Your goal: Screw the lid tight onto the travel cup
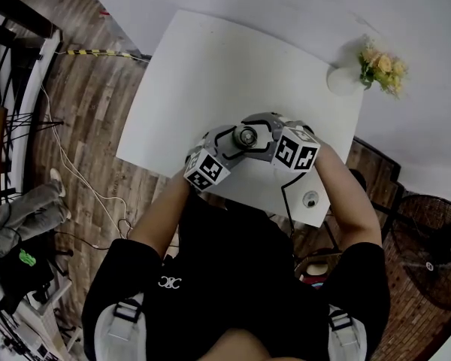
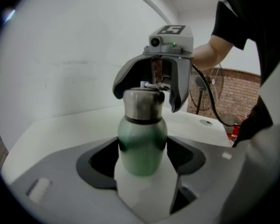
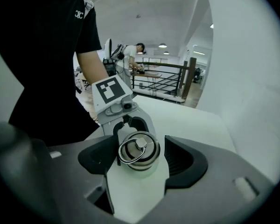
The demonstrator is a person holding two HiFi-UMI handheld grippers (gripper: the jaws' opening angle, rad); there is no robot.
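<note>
Both released: left gripper [image 2: 143, 160] has its jaws apart either side of the green travel cup [image 2: 142, 143] body, and right gripper [image 3: 142, 160] has its jaws apart either side of the steel lid [image 3: 139, 149]. The cup stands upright on the white table [image 1: 210, 74] between all four fingers. Head view shows only the lid top, since the grippers cover the body. Right gripper view hides nearly all the green, and I can't tell how far down the lid is seated.
</note>
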